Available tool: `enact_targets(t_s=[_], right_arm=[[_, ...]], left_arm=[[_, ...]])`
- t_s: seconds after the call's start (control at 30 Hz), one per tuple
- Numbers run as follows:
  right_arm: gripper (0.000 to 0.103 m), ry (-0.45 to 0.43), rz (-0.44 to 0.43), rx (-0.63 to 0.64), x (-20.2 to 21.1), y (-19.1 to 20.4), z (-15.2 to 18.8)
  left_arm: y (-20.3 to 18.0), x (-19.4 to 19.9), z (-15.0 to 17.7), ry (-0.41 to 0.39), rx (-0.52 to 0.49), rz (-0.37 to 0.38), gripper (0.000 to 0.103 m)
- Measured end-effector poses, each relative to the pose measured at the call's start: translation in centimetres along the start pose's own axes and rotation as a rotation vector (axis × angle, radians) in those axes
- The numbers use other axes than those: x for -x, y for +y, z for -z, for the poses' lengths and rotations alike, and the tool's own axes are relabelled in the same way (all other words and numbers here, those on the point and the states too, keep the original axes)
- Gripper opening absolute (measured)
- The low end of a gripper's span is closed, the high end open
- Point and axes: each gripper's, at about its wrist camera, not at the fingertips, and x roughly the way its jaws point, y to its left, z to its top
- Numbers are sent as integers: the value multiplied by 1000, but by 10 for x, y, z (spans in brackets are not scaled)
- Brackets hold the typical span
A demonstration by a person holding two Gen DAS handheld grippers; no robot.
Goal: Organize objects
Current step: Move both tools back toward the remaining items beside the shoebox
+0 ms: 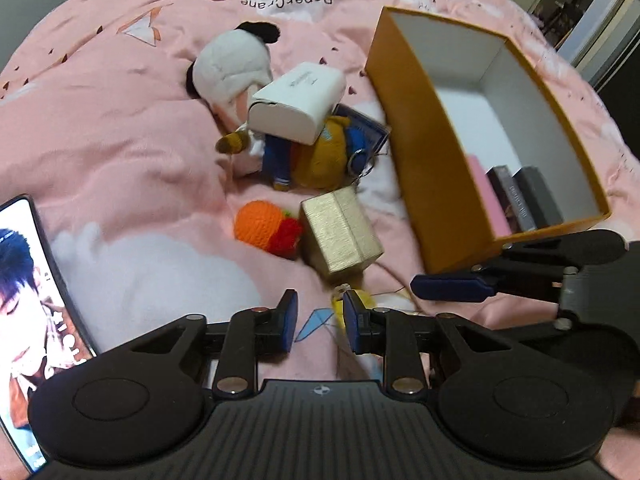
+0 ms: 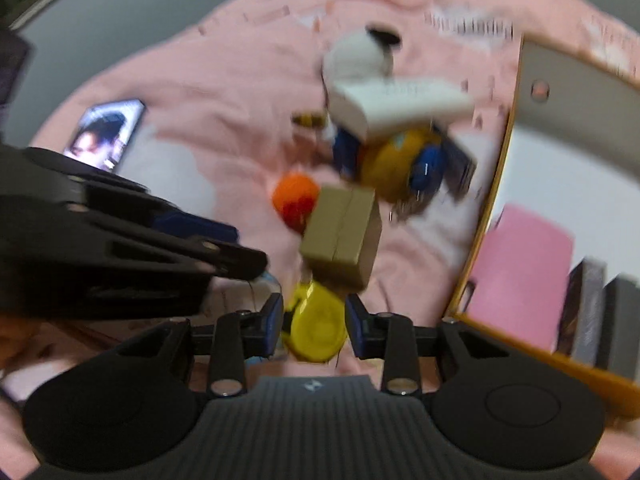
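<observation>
Left wrist view: pink printed bedsheet (image 1: 120,140) strewn with things. Left gripper (image 1: 320,322) tilted down over bare sheet, jaws a little apart, nothing between them. Just beyond, small gold wrapped box (image 1: 340,232) touching an orange-and-red crocheted fruit (image 1: 260,226). Farther off, white rounded carton (image 1: 296,104) resting on a yellow-and-blue plush doll (image 1: 324,152), beside a white-and-black plush toy (image 1: 232,64). At right, open orange cardboard box (image 1: 416,152) with white lining, holding an upright pink book (image 1: 490,196) and dark books (image 1: 516,200) at its near end. Lit phone (image 1: 24,300) at far left.

Right wrist view, blurred: right gripper (image 2: 314,326) parted, round yellow plastic thing (image 2: 316,332) framed between its fingers, just this side of the gold box; contact not discernible
</observation>
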Motion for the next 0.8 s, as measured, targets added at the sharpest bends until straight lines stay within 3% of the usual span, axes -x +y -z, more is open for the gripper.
enact_targets(t_s=[0.37, 0.63, 0.8], right_arm=[[37, 126, -32, -30, -39, 5, 0], [58, 176, -30, -35, -63, 3, -3], [52, 170, -44, -65, -61, -2, -2]], left_arm=[[1, -4, 1, 8, -24, 8, 29], [7, -13, -1, 37, -3, 15, 29], [8, -14, -2, 41, 1, 22, 29]])
